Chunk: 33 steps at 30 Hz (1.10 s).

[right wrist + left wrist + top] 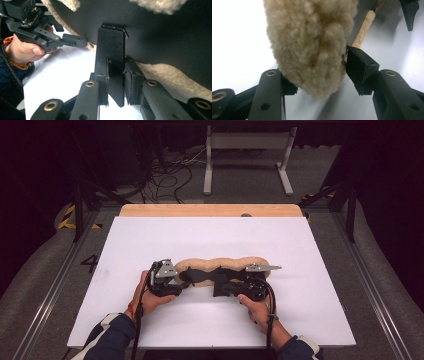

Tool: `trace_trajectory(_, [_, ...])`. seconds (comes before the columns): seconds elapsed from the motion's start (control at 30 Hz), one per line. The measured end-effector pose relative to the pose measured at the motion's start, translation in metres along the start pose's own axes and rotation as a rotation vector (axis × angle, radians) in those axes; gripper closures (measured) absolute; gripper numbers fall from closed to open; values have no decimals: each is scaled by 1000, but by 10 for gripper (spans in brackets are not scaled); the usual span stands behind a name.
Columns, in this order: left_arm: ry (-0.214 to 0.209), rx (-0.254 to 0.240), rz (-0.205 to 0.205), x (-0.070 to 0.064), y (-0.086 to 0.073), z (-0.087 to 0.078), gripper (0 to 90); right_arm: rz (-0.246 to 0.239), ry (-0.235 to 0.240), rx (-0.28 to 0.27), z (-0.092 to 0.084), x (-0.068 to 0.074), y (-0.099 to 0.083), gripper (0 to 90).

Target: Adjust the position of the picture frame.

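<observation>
Fleece pad (220, 265) lay mid-table on the white board (210, 235), black backing twd us. Our right gripper (116, 82) had pinched its black strap (111, 47), prob. to pull it. Left gripper (319, 75) sat wide astride the fleecy end, steadying it, we reckoned.

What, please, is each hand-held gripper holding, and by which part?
The right hand-held gripper pinches the pad's black strap. The left hand-held gripper straddles the fleecy pad's end.
</observation>
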<state>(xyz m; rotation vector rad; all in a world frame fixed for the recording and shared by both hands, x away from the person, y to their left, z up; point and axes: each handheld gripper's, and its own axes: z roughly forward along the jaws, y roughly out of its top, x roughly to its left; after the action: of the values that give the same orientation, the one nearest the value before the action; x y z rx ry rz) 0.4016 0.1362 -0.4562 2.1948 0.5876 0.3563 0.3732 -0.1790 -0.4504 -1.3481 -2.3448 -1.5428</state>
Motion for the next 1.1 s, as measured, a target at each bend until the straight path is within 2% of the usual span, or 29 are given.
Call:
trace_trajectory(0.23, [-23, -17, 0, -1, -2, -3, 493, -69, -34, 17, -1, 5, -2, 746])
trace_trajectory(0.37, [-37, -23, 4, -1, -3, -5, 502, -100, -43, 1, -8, 9, -2, 703])
trace_trajectory(0.47, [-42, -22, 0, -2, -4, -7, 503, -162, -60, -1, -18, 16, -3, 671])
trace_trajectory(0.53, [-47, -23, -1, -4, -5, -9, 501, -220, -82, 5, -25, 20, -4, 665])
trace_trajectory(0.67, [-34, -25, -1, -4, -6, -14, 498, -302, -109, -11, -46, 25, -6, 672])
trace_trajectory(0.83, [-25, -24, -26, -3, -9, -19, 471, -325, -140, -30, -70, 19, -13, 680])
trace_trajectory(1.0, [-13, -32, -22, -2, -10, -25, 448, -301, -215, -46, -93, 3, -23, 678])
trace_trajectory(1.1, [-9, -25, 3, -3, -10, -28, 418, -272, -252, -71, -103, -7, -24, 675])
